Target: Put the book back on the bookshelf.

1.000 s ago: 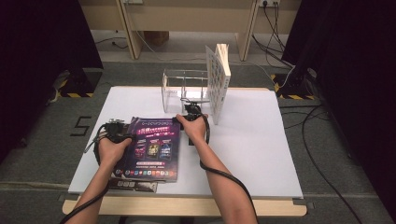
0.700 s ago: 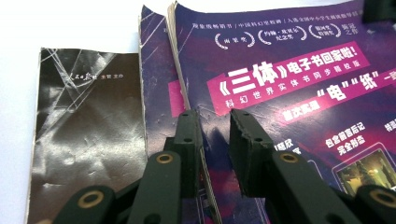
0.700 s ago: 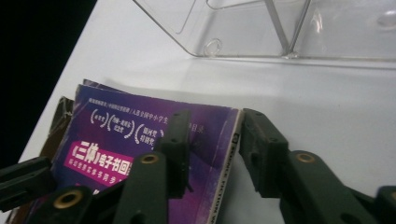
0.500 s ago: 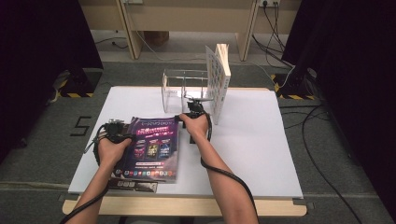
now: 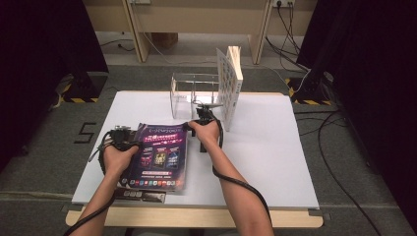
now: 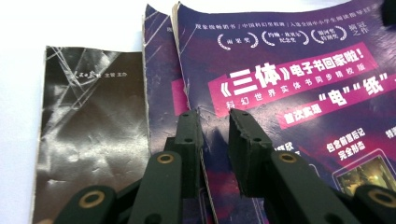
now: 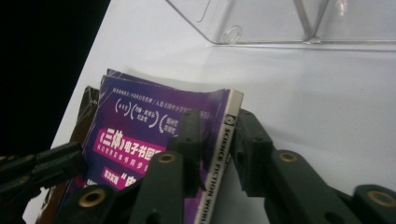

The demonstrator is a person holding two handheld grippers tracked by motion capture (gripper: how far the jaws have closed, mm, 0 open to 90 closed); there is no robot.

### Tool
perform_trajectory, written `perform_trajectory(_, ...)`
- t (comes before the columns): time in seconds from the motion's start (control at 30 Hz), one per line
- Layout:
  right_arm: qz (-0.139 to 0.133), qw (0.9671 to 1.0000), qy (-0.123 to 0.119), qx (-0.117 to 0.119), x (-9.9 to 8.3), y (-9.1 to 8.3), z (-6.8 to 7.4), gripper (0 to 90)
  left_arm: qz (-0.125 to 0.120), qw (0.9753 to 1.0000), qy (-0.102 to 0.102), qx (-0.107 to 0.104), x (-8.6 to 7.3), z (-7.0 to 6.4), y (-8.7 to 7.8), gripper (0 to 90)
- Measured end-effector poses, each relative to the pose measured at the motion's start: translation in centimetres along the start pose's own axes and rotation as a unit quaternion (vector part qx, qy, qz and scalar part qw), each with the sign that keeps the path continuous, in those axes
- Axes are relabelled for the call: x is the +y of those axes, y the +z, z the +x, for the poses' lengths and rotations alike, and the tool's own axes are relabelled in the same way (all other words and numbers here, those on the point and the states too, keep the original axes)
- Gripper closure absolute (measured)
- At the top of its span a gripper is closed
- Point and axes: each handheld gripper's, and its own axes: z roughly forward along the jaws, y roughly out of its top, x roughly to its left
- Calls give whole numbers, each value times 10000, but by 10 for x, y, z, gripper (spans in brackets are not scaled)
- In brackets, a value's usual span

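A purple magazine (image 5: 160,155) (image 6: 289,79) (image 7: 135,135) lies on top of a small stack at the table's front left. My left gripper (image 5: 120,136) (image 6: 215,116) is at its left edge, with that edge running between the narrowly parted jaws. My right gripper (image 5: 193,127) (image 7: 217,116) is at the far right corner; its jaws sit on either side of the white spine, and the cover bows up there. The left gripper (image 7: 42,163) also appears low in the right gripper view.
A second purple magazine (image 6: 159,70) and a black booklet (image 5: 140,195) (image 6: 88,130) lie under the top one. A clear acrylic rack (image 5: 189,91) (image 7: 280,23) stands at the back of the white table (image 5: 275,147), with a white book (image 5: 230,83) upright at its right end.
My right hand has shifted very slightly along the magazine's far corner. The left hand and the stack stay where they were.
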Motion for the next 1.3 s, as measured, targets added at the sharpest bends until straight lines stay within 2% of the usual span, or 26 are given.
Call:
perform_trajectory(0.1,23,10000,-69,13,3,-3,6,783,5,10000,-4,-7,-1,1,-1,732)
perform_trajectory(0.2,45,10000,-12,-1,4,-4,9,791,-41,10000,-36,-34,-1,2,0,732)
perform_trajectory(0.4,-142,9998,66,138,3,-12,17,812,-151,9997,-70,-152,-3,4,-7,719)
perform_trajectory(0.53,-341,9991,-72,241,5,-24,30,826,-427,9990,-76,-71,0,3,-20,682)
perform_trajectory(0.77,-708,9962,-504,70,10,-51,52,832,-680,9974,64,-217,10,-7,-38,612)
perform_trajectory(0.87,-945,9925,-773,-52,11,-65,60,833,-738,9967,82,-333,13,-14,-41,571)
perform_trajectory(1.07,-1385,9843,-1045,-326,11,-92,71,833,-816,9951,133,-538,19,-30,-45,504)
perform_trajectory(1.13,-1553,9799,-1169,-451,11,-100,74,833,-879,9937,128,-685,22,-38,-47,491)
perform_trajectory(1.17,-1598,9788,-1184,-486,11,-102,76,833,-905,9929,136,-766,24,-42,-48,485)
perform_trajectory(1.23,-1749,9742,-1289,-613,10,-108,79,833,-976,9907,185,-925,29,-53,-51,475)
perform_trajectory(1.3,-1851,9710,-1349,-683,10,-113,81,833,-1051,9888,245,-1035,33,-63,-54,464)
